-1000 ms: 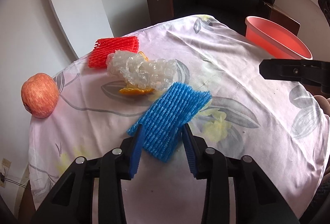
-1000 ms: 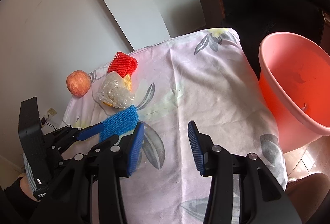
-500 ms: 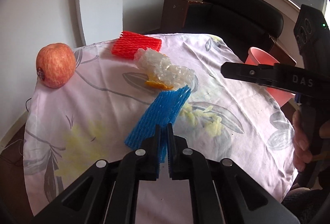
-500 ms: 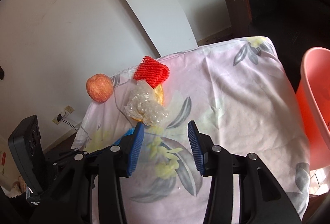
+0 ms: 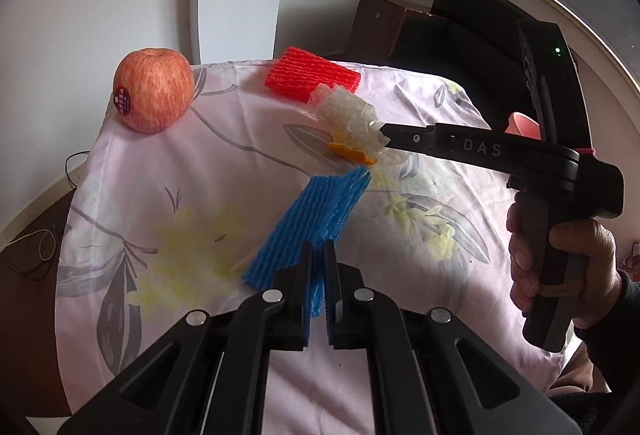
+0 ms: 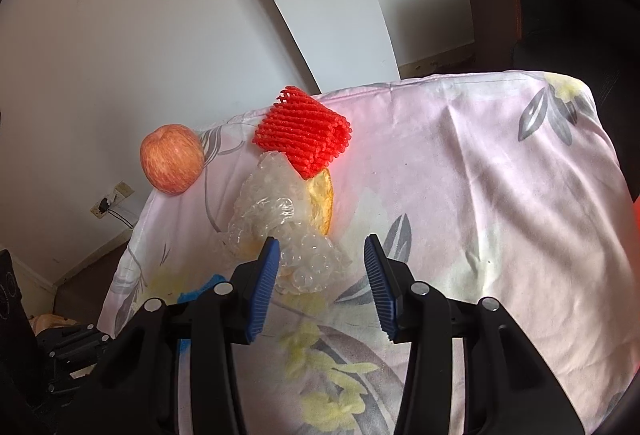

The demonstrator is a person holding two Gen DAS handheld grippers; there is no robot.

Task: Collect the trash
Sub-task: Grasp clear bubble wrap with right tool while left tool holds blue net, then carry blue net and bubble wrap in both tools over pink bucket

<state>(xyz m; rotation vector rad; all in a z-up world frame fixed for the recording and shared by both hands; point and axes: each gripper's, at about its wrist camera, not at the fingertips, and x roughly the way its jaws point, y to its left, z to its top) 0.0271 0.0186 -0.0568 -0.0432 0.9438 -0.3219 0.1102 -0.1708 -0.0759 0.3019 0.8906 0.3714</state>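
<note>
Two foam nets, we see: the blue foam net (image 5: 320, 207) pinched in our left gripper (image 5: 317, 283), whose fingers were apart a second ago, and a red foam net (image 6: 304, 133) beside the apple (image 6: 172, 163) on the bench (image 6: 480, 175). Our right gripper (image 6: 320, 275) stands open around the bubble wrap (image 6: 280, 219), which half hides an orange peel (image 6: 322, 201); a pink bucket (image 5: 524, 125) peeks behind it.

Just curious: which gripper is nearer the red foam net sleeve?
Right. The right gripper hovers open by the bubble wrap just before the red foam net sleeve; the left gripper sits farther back.
</note>
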